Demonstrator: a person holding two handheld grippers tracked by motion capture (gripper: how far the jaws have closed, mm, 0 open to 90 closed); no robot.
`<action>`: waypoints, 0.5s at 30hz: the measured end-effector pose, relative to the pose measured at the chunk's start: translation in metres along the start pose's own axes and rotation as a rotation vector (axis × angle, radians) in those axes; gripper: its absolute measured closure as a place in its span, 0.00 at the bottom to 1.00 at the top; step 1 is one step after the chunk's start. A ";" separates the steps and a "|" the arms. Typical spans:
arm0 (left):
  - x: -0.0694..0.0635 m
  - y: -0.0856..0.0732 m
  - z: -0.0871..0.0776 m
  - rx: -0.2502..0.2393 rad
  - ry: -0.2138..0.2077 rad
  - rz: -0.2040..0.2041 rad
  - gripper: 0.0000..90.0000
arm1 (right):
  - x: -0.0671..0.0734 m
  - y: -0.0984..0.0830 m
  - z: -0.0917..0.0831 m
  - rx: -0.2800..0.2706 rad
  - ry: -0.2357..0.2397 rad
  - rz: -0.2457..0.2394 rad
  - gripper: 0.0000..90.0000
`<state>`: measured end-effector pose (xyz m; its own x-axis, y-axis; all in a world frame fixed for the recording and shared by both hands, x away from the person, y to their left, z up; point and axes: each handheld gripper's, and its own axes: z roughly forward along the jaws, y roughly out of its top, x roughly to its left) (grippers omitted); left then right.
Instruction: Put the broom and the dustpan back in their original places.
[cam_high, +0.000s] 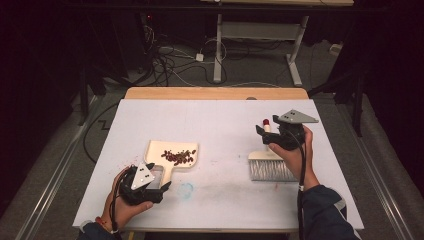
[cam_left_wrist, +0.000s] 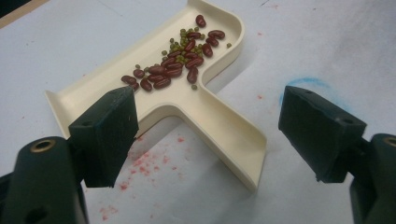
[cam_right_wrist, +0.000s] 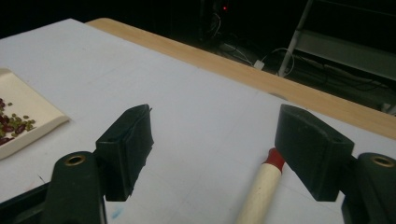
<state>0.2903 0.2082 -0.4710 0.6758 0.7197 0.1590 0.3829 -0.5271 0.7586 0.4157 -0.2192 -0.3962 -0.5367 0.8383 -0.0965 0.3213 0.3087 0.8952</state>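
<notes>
A cream dustpan (cam_high: 172, 152) lies left of centre on the white table, holding a heap of red beans (cam_left_wrist: 180, 58) mixed with small green ones. My left gripper (cam_high: 152, 177) stands open at the pan's handle (cam_left_wrist: 224, 135); the handle runs between the wide-apart jaws and neither pad touches it. On the right lies a hand brush (cam_high: 270, 169) with pale bristles and a cream handle (cam_right_wrist: 261, 191) tipped in red. My right gripper (cam_high: 263, 136) hovers open above that handle, its jaws (cam_right_wrist: 219, 140) apart with the handle below the right one.
The white sheet covers the table up to a wooden far edge (cam_high: 215, 93). A blue smudge (cam_high: 186, 189) and red specks (cam_left_wrist: 140, 163) mark the sheet near the pan's handle. Beyond the table stand a desk frame (cam_high: 260, 35) and floor cables.
</notes>
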 end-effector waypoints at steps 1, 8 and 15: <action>0.000 0.000 0.000 0.001 -0.002 0.001 0.21 | 0.001 0.000 -0.001 -0.001 -0.003 -0.001 0.29; -0.001 0.000 0.000 0.003 -0.004 0.005 0.21 | 0.007 0.004 -0.007 -0.013 0.000 -0.013 0.25; -0.001 0.000 0.001 0.002 0.000 0.004 0.21 | 0.012 0.005 -0.014 -0.010 -0.008 -0.024 0.23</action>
<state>0.2904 0.2072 -0.4711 0.6773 0.7175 0.1625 0.3813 -0.5313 0.7565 0.3996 -0.2135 -0.3868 -0.5382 0.8340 -0.1213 0.3007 0.3245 0.8968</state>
